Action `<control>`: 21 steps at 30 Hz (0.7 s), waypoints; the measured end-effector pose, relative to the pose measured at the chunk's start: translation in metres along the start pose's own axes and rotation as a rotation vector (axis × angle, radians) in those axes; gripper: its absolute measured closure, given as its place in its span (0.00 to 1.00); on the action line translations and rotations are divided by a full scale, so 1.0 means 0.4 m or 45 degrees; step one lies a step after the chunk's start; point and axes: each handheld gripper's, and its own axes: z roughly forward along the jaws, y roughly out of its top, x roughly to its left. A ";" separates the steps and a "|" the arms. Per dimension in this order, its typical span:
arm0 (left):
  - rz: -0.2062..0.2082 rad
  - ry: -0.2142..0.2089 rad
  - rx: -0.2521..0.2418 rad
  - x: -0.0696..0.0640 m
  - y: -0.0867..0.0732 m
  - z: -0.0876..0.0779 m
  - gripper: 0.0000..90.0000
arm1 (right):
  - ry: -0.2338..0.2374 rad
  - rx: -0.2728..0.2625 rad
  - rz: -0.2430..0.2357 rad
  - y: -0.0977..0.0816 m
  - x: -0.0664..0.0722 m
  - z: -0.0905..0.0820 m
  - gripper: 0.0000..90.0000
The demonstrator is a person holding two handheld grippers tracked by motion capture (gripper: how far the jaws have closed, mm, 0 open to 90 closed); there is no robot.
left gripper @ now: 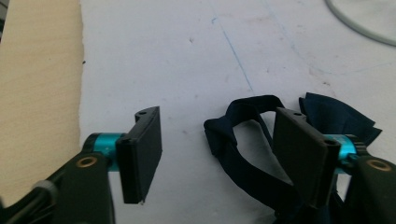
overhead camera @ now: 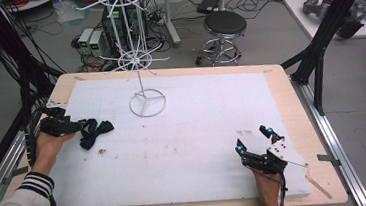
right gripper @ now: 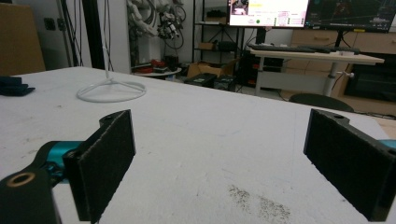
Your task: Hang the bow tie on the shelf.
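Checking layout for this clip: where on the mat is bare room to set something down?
Bare: the wide middle between the white stand and the right gripper, and the far right corner. Crowded: the left edge, where the left gripper meets the dark bow tie.

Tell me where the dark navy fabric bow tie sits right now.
In the high view, the dark navy fabric bow tie lies at the white mat's left side, just beyond the open left tool.

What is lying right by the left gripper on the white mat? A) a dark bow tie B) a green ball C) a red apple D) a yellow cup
A: a dark bow tie with its strap lies on the white mat at the open left gripper.
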 end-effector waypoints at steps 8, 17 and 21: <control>0.036 -0.020 0.081 -0.004 0.012 0.016 0.40 | 0.000 0.000 0.000 0.000 0.000 0.000 0.09; 0.029 0.005 0.152 -0.008 0.020 0.030 0.46 | 0.001 -0.003 -0.001 0.000 0.000 0.000 0.09; 0.018 0.013 0.158 -0.007 0.021 0.033 0.50 | 0.001 -0.003 -0.001 0.000 0.000 0.000 0.09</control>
